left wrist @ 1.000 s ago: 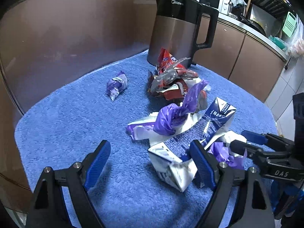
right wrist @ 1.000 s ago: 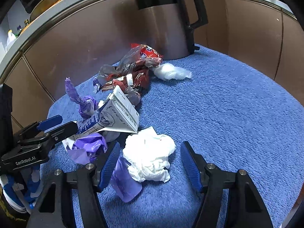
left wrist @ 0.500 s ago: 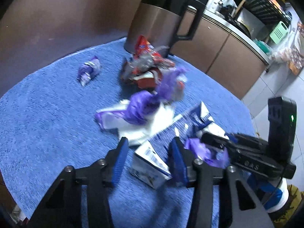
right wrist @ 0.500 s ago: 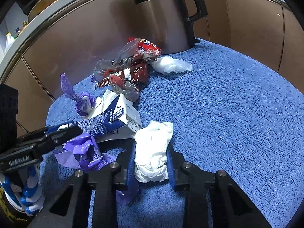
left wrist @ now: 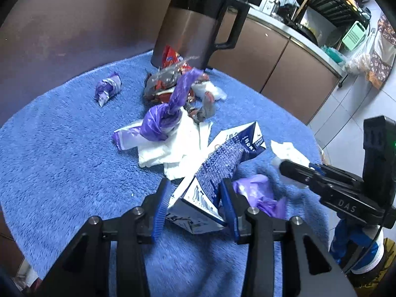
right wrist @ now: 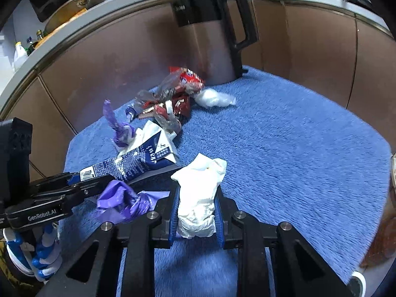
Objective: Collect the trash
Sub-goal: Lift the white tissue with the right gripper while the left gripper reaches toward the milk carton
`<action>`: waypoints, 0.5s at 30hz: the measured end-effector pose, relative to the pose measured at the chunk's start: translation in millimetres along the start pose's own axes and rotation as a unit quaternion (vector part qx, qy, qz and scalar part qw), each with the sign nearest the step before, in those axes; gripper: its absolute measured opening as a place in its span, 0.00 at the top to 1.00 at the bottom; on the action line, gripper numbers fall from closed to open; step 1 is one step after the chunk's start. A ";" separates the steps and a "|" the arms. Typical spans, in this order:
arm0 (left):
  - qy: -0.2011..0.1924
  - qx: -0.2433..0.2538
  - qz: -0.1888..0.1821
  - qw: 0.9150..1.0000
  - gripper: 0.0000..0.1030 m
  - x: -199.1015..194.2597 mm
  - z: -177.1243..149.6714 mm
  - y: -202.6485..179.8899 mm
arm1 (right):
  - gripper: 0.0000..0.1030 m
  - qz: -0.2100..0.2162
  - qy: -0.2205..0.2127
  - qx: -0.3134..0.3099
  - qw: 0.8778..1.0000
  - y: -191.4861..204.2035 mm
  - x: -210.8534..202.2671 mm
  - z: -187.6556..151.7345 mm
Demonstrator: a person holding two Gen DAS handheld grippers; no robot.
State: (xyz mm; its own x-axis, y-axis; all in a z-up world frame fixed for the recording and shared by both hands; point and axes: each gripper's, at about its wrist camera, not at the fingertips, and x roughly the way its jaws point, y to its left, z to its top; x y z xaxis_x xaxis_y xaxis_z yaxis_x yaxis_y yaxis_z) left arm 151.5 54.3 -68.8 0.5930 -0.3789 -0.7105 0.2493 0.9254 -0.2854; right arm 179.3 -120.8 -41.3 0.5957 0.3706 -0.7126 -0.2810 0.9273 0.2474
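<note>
My left gripper [left wrist: 195, 203] is shut on a crushed blue and white carton [left wrist: 217, 173] and holds it tilted above the blue mat [left wrist: 61, 148]. My right gripper [right wrist: 196, 212] is shut on a crumpled white tissue [right wrist: 200, 195], lifted off the mat. A purple plastic bag [right wrist: 123, 200] lies between the two grippers. A twisted purple bag on white tissue [left wrist: 163, 121], red and silver wrappers [left wrist: 173, 79], a small purple wrapper [left wrist: 109, 89] and a white wad [right wrist: 212, 99] lie further back.
A tall brown and black kettle [left wrist: 195, 24] stands at the back of the mat. Brown cabinet fronts [left wrist: 284, 74] surround the mat. The right half of the mat [right wrist: 297, 148] is bare. A tiled floor [left wrist: 346, 118] lies beyond the mat's right edge.
Both grippers went from open to shut. The left closed on the carton and lifted it; the right closed on the white tissue and raised it off the mat.
</note>
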 end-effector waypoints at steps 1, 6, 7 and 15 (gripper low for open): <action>-0.006 -0.004 0.002 1.000 0.62 -6.1 -0.5 -1.0 | 0.79 -0.002 -0.005 0.000 1.000 0.4 -7.4 -0.6; -0.033 -0.022 0.006 0.999 0.62 -34.9 -2.3 -1.3 | 0.79 -0.010 -0.024 0.006 1.000 3.7 -41.6 -8.3; -0.039 -0.024 0.007 0.999 0.62 -40.9 -4.0 -1.6 | 0.79 -0.012 -0.027 0.006 1.000 5.9 -47.8 -10.7; -0.069 -0.028 0.005 0.997 0.62 -81.1 -17.3 -2.8 | 0.79 -0.033 -0.047 -0.001 0.998 24.8 -88.0 -28.5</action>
State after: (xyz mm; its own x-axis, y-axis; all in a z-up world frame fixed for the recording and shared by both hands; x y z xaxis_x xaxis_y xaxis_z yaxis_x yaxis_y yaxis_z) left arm 89.4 82.6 -21.4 0.6959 -0.3633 -0.6195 0.2017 0.9267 -0.3170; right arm 98.5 -132.0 8.8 0.6812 0.3130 -0.6617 -0.2402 0.9495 0.2018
